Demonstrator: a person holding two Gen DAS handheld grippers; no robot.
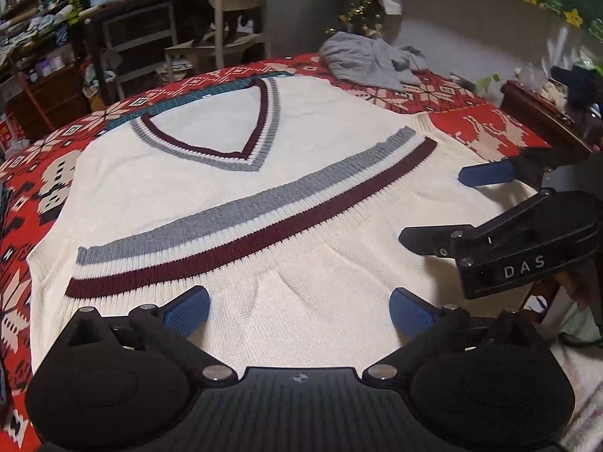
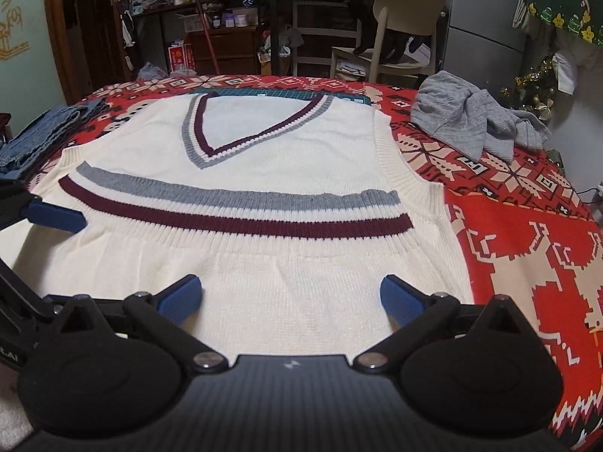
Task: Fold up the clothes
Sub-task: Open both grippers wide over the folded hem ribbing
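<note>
1. Lying flat on the red patterned tablecloth [image 2: 527,248]: cream knit vest [image 2: 264,173], hem already folded up, striped band across the middle, V-neck at the far end.
2. Hovering spread apart at the near fold: left gripper [image 1: 299,310] and right gripper [image 2: 290,299], holding nothing.
3. Risking a skewed next fold: pinching only the top layer, or lifting unevenly, likely dragging the loose knit crooked.
4. Crowding the far right: grey garment [image 2: 475,120]; far left, folded jeans [image 2: 37,135].
</note>
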